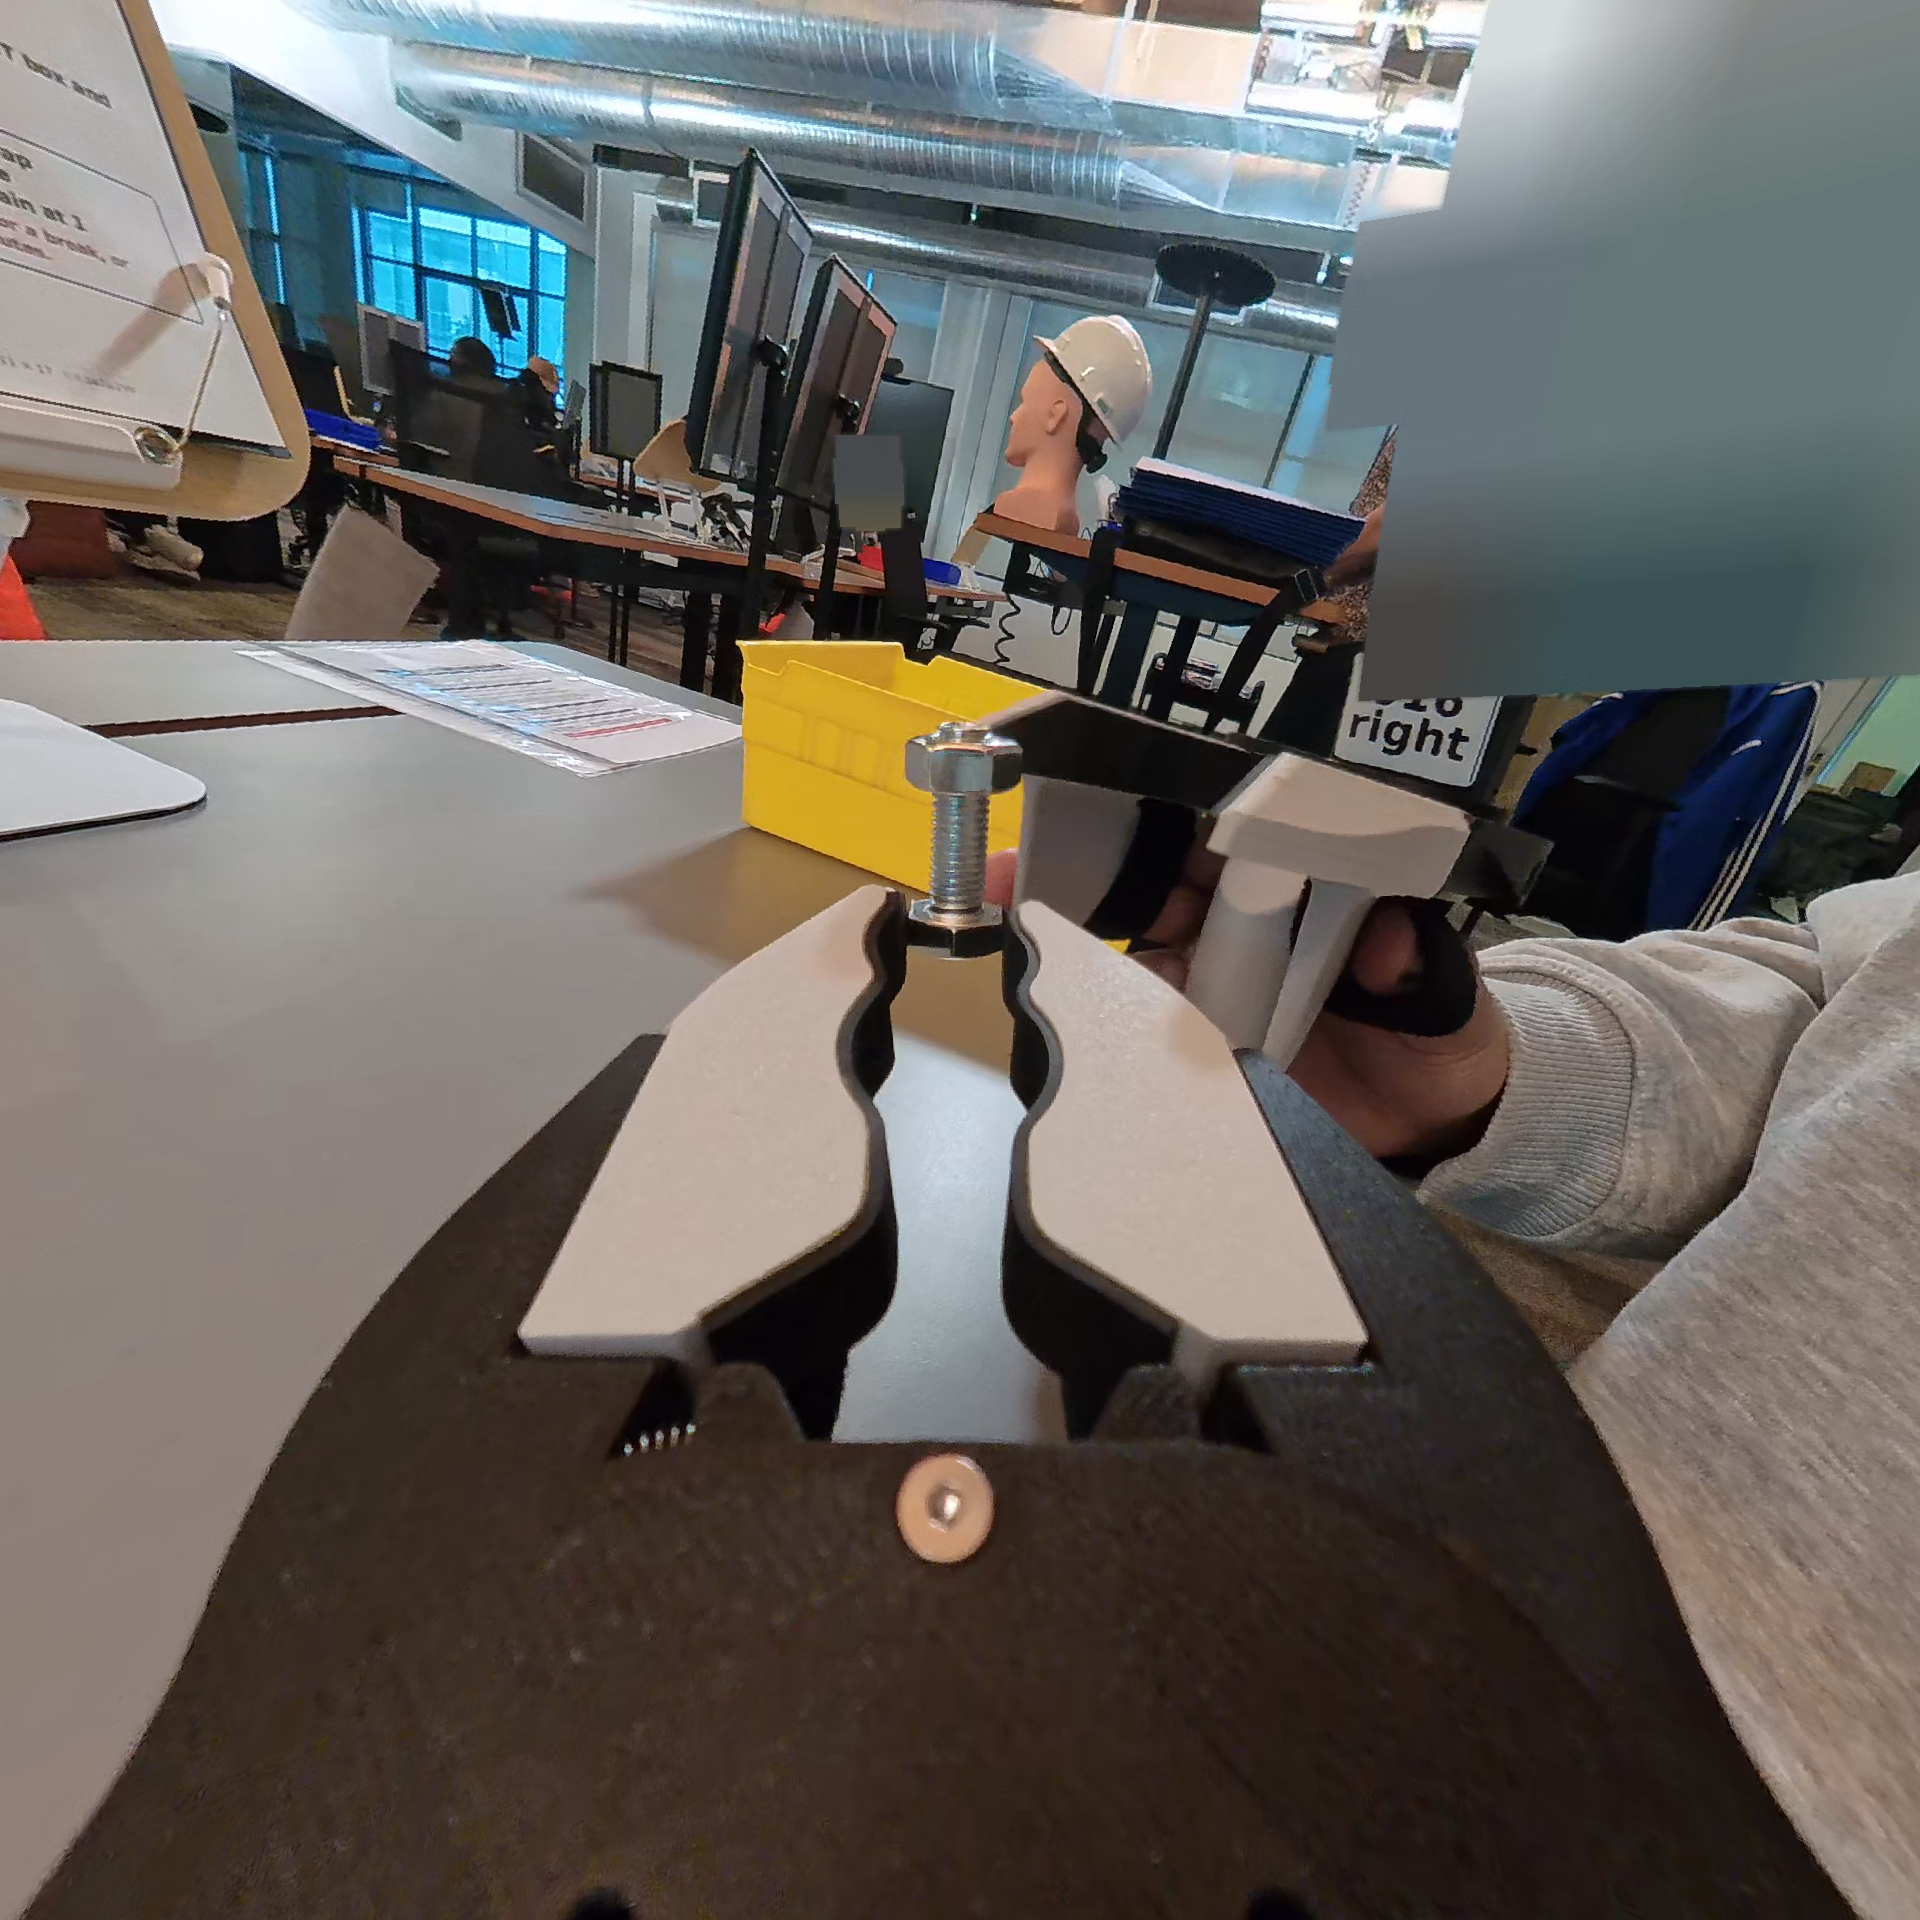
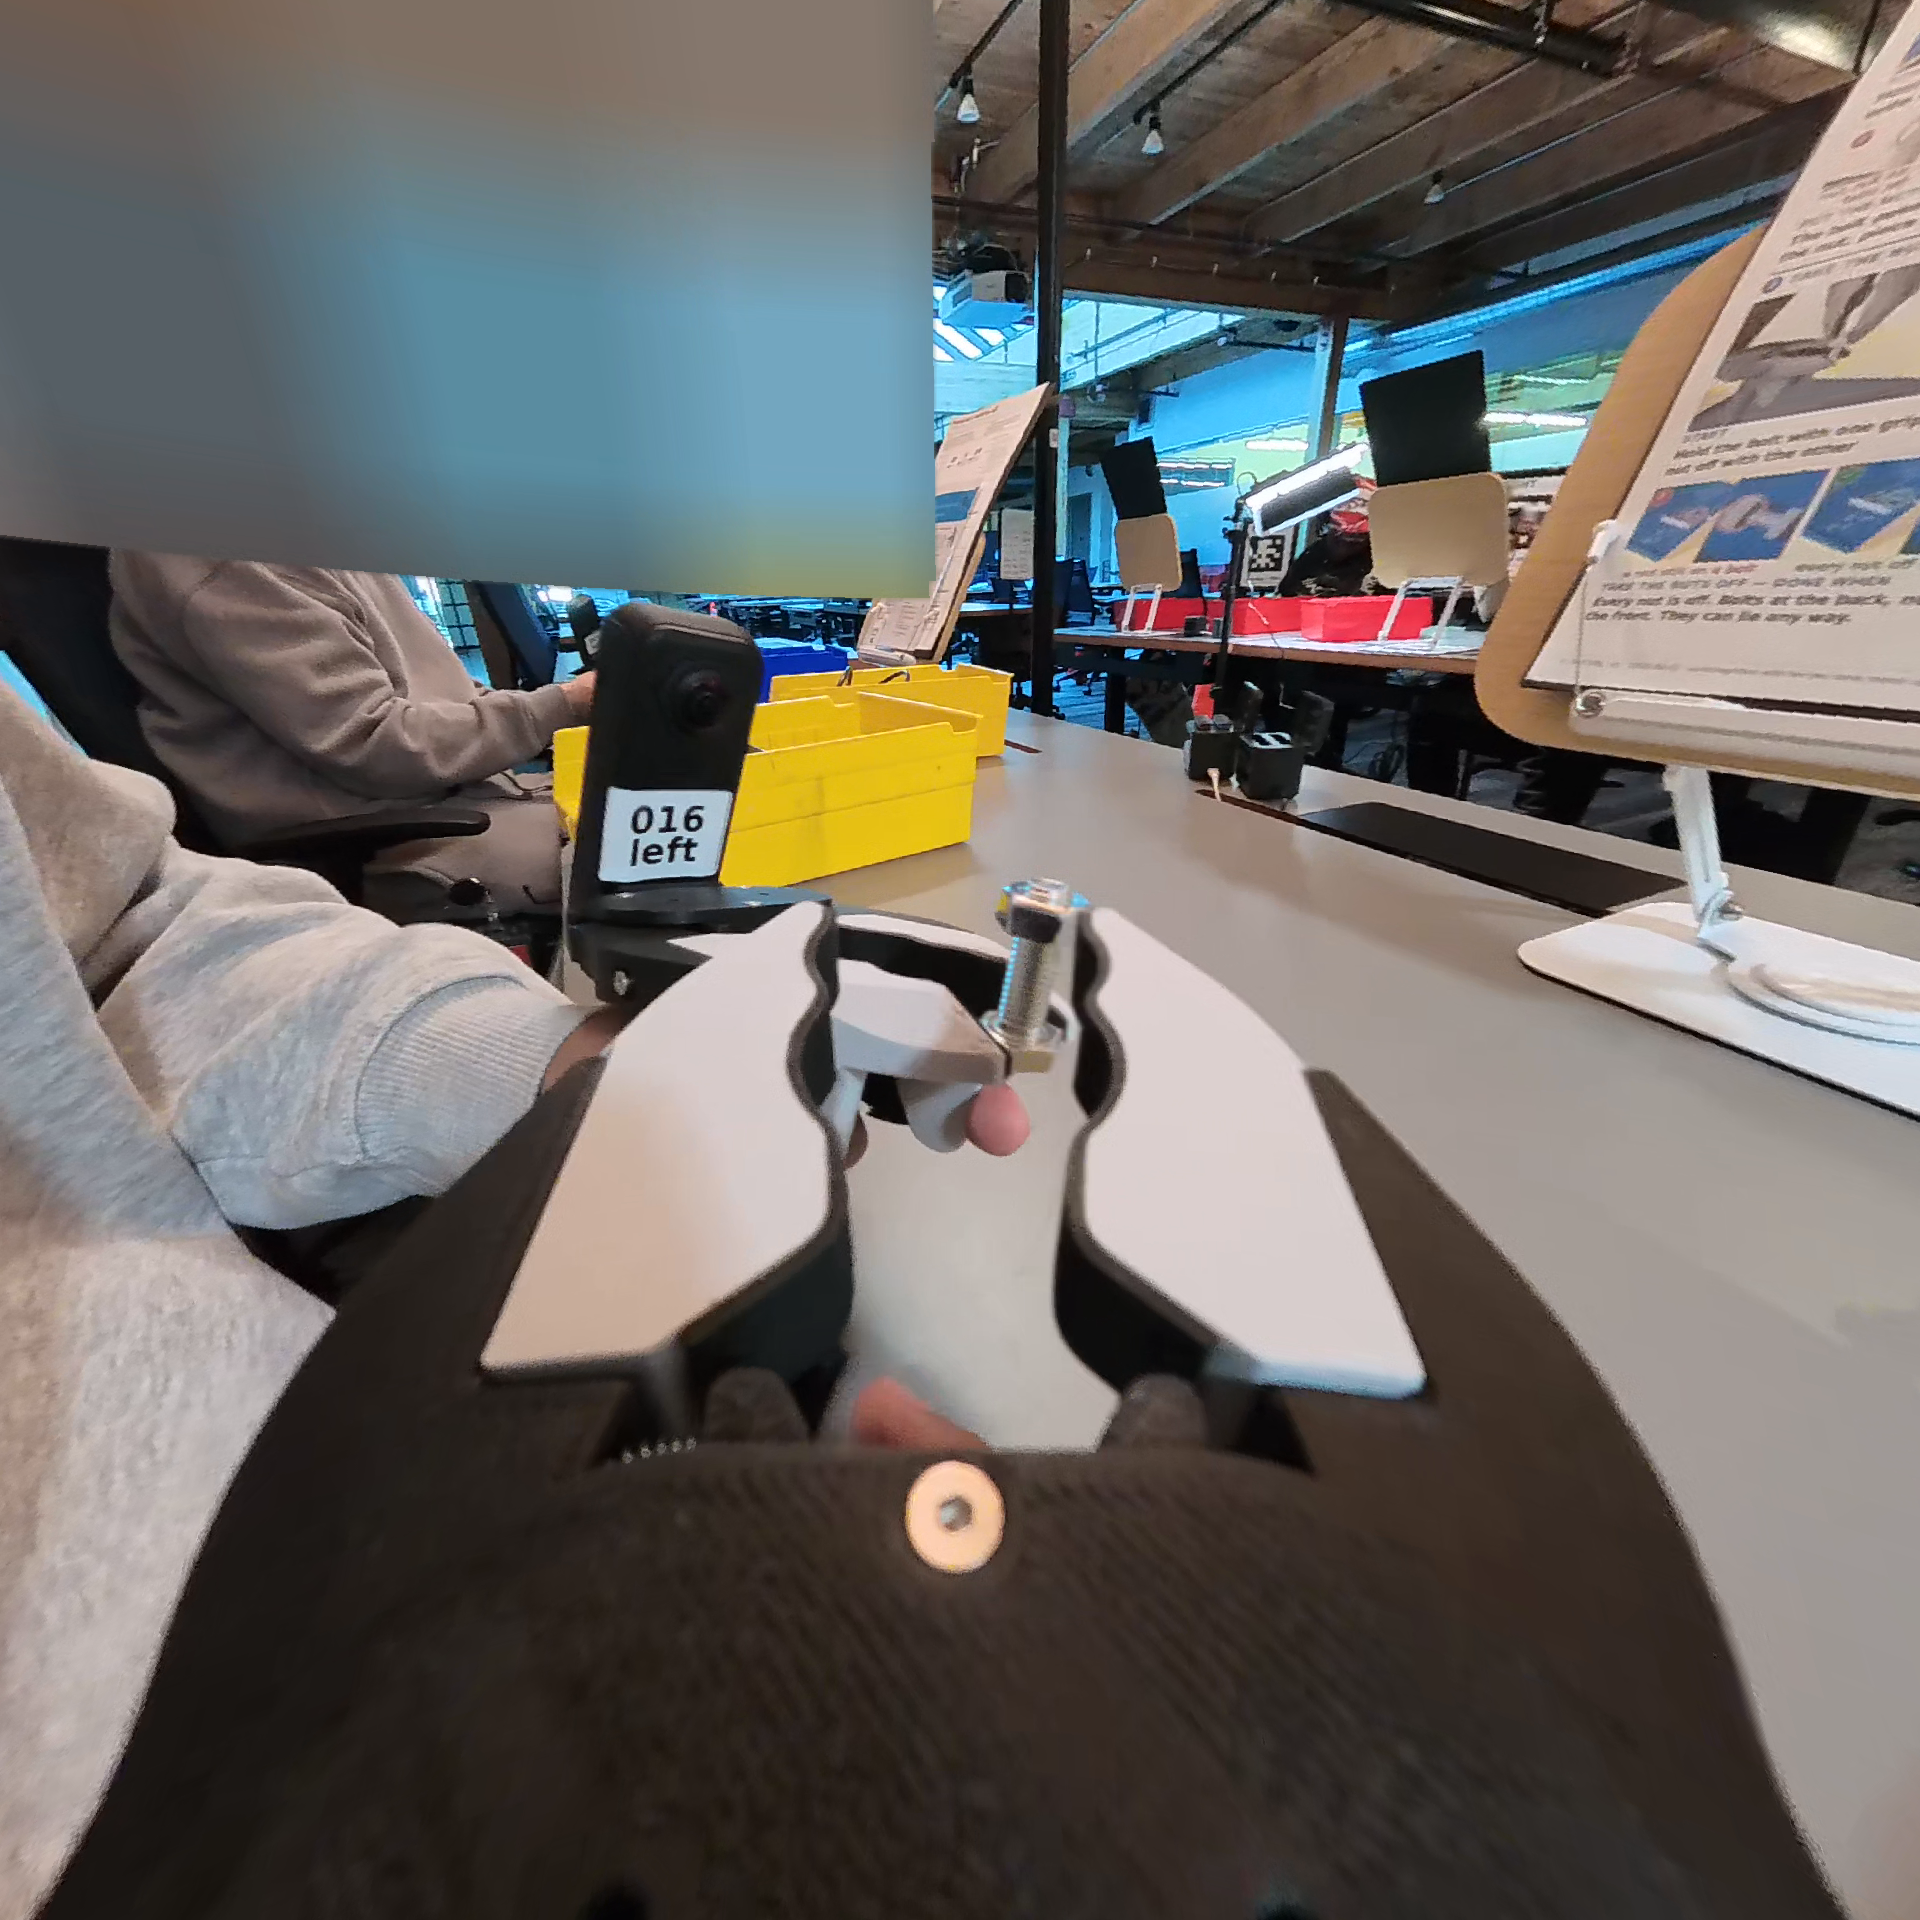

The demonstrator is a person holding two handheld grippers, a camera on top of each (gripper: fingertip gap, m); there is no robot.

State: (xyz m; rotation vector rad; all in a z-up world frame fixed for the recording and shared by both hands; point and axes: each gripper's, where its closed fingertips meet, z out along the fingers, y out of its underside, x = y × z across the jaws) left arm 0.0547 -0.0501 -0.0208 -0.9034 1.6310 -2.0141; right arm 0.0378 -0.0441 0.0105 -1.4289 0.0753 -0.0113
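Observation:
A silver bolt [image 1: 954,831] stands upright with its hex head on top and a nut [image 1: 954,928] at its lower end. My left gripper [image 1: 954,920] is shut on the nut and holds the bolt above the grey table [image 1: 312,987]. In the right wrist view the bolt [image 2: 1027,971] stands between my right gripper's fingers. My right gripper [image 2: 956,935] is open around the bolt head [image 2: 1044,899], which is close to its right fingertip [image 2: 1101,935]. The left gripper's white fingers [image 2: 914,1044] clamp the nut [image 2: 1029,1049] there. The right gripper also shows in the left wrist view [image 1: 1247,831], beside the bolt head.
A yellow bin [image 1: 831,748] sits on the table behind the bolt; several yellow bins [image 2: 852,769] show in the right wrist view. A document stand with a white base [image 2: 1714,987] is at the right, a laminated sheet [image 1: 499,696] at the back. A person in grey [image 2: 312,675] sits nearby. Left and right tips are no more than a few centimetres apart.

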